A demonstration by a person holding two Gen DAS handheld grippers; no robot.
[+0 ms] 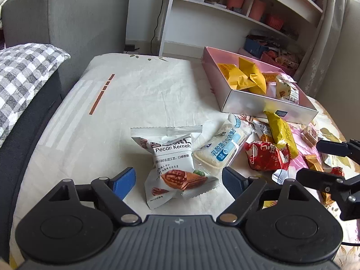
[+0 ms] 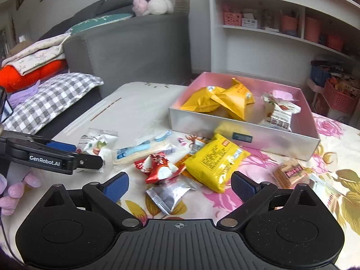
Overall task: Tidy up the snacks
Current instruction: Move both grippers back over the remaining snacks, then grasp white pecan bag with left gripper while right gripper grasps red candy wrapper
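Nearby, grey sofa (image 2: pixel 135 45), white shelves (image 2: pixel 281 33), checked pillow (image 2: pixel 56 96), pink box (image 2: pixel 245 135)

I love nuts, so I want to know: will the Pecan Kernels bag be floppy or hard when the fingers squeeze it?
The Pecan Kernels bag is probably soft and crinkly: its foil looks creased and puffed. It likely weighs little, being a small single pack. The left gripper stands open around it; squeezing hard may crush the nuts.

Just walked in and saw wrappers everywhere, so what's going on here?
Someone is sorting snacks into the pink box, which already holds yellow packets. The left gripper is open around the pecan kernels packet; the right gripper hovers open over the red wrapper and silver packet. Neither grips anything.
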